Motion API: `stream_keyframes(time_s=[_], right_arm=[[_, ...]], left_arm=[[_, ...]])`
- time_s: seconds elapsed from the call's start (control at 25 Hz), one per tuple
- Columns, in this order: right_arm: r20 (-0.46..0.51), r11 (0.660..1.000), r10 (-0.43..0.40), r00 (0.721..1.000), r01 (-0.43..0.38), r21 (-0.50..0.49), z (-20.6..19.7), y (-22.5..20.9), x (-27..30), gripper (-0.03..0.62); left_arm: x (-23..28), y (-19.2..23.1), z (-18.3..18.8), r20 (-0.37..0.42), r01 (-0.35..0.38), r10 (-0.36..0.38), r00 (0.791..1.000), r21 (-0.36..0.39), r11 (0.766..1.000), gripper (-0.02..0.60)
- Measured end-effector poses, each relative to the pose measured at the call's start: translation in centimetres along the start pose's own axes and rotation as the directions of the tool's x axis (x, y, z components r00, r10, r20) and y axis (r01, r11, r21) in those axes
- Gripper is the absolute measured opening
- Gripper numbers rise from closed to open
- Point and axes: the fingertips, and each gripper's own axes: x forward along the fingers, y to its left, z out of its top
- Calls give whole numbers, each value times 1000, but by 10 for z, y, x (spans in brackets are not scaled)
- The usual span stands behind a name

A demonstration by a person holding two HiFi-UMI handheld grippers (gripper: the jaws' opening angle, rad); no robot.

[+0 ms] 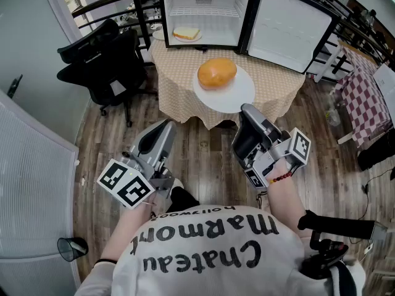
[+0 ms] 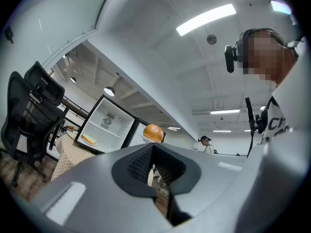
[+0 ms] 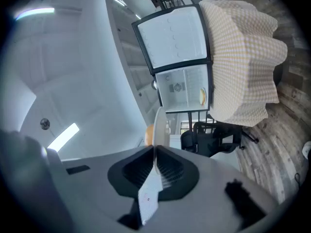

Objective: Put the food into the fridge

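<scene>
Right gripper (image 1: 248,111) pinches the rim of a white plate (image 1: 231,94) carrying a round orange bun (image 1: 216,73).
The plate is held up in front of the checked table (image 1: 278,82) and open fridge (image 1: 203,11); the left gripper (image 1: 165,128), jaws together, holds nothing.

You're holding a round white plate (image 1: 233,96) level, with the right gripper (image 1: 247,111) clamping its near rim. A glossy orange-brown round bun (image 1: 216,73) is sitting on the plate's far half. The plate is overhanging the front edge of the beige checked table (image 1: 278,82); can't tell if it's touching. A small black-framed, white-lined fridge (image 1: 203,8) is standing open on the table beyond, its door (image 1: 287,29) swinging out right. A pale sandwich slice (image 1: 186,34) is lying on a small plate on the fridge floor, left side.
</scene>
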Motion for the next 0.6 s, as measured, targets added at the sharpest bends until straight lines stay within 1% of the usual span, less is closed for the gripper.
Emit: stream_keyframes(time_s=[0.32,0.6], right_arm=[[-2,1000,22,1000,-22,15,5,-1,3,26],[-17,998,48,999,-47,31,8,1,16,25]], left_arm=[[8,1,-3,-4,11,-11,1000,2,1000,5],[20,9,5,-3,27,-27,1000,9,1000,5]])
